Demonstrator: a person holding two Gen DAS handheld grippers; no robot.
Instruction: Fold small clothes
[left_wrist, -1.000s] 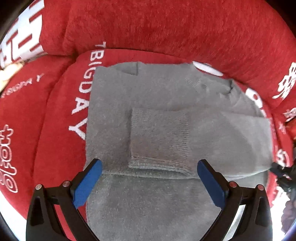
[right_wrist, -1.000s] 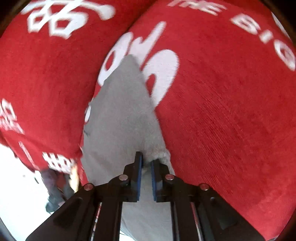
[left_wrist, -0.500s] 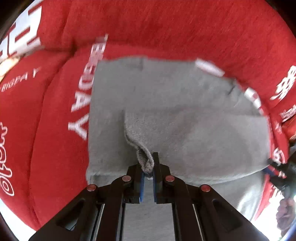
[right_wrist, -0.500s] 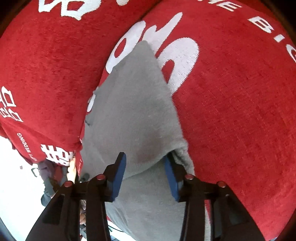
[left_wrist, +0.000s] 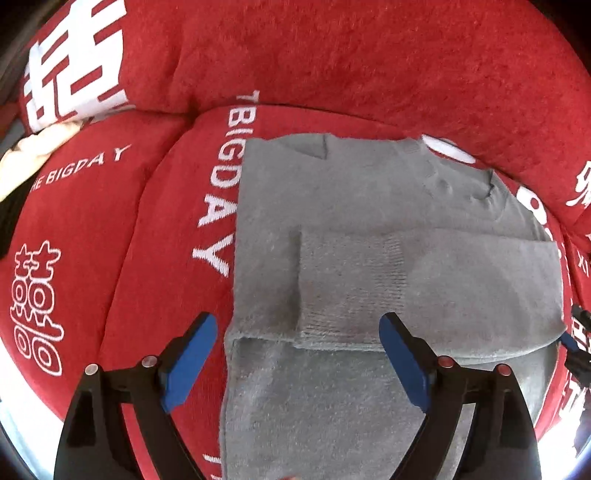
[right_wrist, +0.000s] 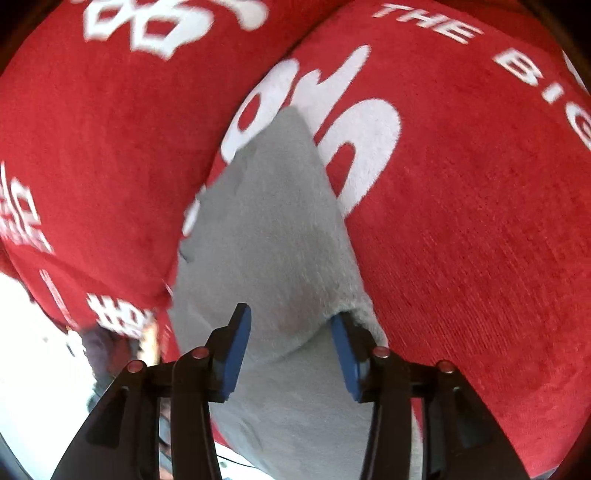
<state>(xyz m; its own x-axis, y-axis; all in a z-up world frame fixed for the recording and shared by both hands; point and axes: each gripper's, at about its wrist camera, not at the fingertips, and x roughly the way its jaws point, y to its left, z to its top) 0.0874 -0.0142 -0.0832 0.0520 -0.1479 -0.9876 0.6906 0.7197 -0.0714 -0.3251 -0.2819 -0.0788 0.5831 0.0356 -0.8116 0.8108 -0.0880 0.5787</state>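
Grey sweater (left_wrist: 369, 206) — lies flat on a red sofa cushion (left_wrist: 147, 258) printed with white lettering, its sleeve (left_wrist: 424, 284) folded across the body, likely to narrow the garment before the next fold.

Left gripper (left_wrist: 295, 354) — points down over the sleeve's ribbed cuff (left_wrist: 343, 291); jaws opening, spread wide to either side of the cuff, gripping nothing.

Right gripper (right_wrist: 291, 350) — at the sweater's folded side edge (right_wrist: 280, 258); jaws opening, cloth bulging up between them, the right pad close against the fold, the left pad seemingly clear — no pinch evident.
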